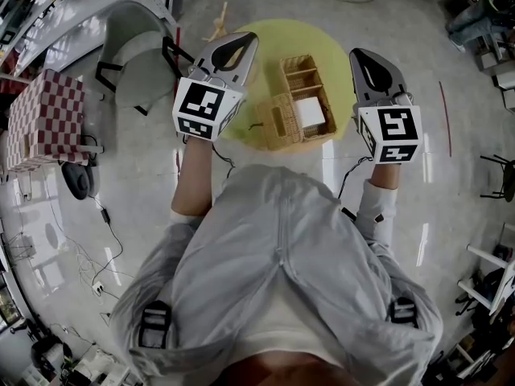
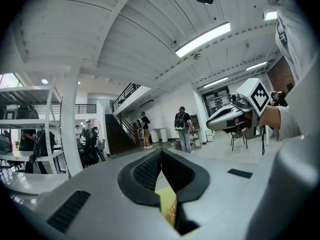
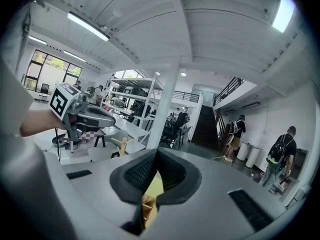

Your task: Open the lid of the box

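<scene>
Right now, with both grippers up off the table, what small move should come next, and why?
Probably none on the wicker box: its lid already lies swung open beside it, compartments showing. The left gripper and right gripper are shut, empty, by the yellow table; I'd just draw them back.

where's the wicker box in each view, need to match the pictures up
Head view: the wicker box sits top centre on the yellow table.
Left gripper view: a sliver of the wicker box low in the gap between the fingers.
Right gripper view: a sliver of it low between the fingers.
Shared landmark: the yellow table, just above that sliver in both gripper views.
</scene>
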Demonstrator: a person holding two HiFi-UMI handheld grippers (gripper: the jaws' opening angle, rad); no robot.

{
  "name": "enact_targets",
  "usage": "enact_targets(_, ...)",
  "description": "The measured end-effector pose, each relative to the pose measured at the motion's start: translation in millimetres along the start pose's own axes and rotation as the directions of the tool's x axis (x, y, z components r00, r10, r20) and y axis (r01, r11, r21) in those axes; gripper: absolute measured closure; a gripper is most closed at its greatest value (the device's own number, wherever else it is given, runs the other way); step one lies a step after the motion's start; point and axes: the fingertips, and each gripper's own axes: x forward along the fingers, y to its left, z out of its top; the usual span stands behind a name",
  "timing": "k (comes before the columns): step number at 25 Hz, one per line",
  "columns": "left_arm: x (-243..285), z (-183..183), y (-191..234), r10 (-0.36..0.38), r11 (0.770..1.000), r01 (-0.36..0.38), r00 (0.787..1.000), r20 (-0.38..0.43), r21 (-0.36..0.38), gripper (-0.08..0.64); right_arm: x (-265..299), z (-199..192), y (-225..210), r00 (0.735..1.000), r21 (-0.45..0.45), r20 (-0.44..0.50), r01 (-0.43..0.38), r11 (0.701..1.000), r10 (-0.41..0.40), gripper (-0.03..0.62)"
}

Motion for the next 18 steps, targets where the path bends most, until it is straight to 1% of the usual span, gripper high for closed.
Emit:
enact_targets(4,3,-1,0,0.000,1.000,0.000,1.000,-0.006,0.006,0.531,5,-6,-2,1.000,0.000,-0.016,-0.005,1.000,0.005,0.569)
enact_targets(10,6,-4,-2,-0.013,0.999,0.013,1.000,-0.002,-0.032,0.531,7,-7,-3,1.000,0.008,-0.014,-0.013,1.000,0.013,0.569)
enact_targets(18,7,-7,1,-0.003,0.999,0.003,1.000,-0.011,-0.035,0.531,13,-8,-2,0.999,0.016,-0.014,-0.029,0.999,0.029,0.569)
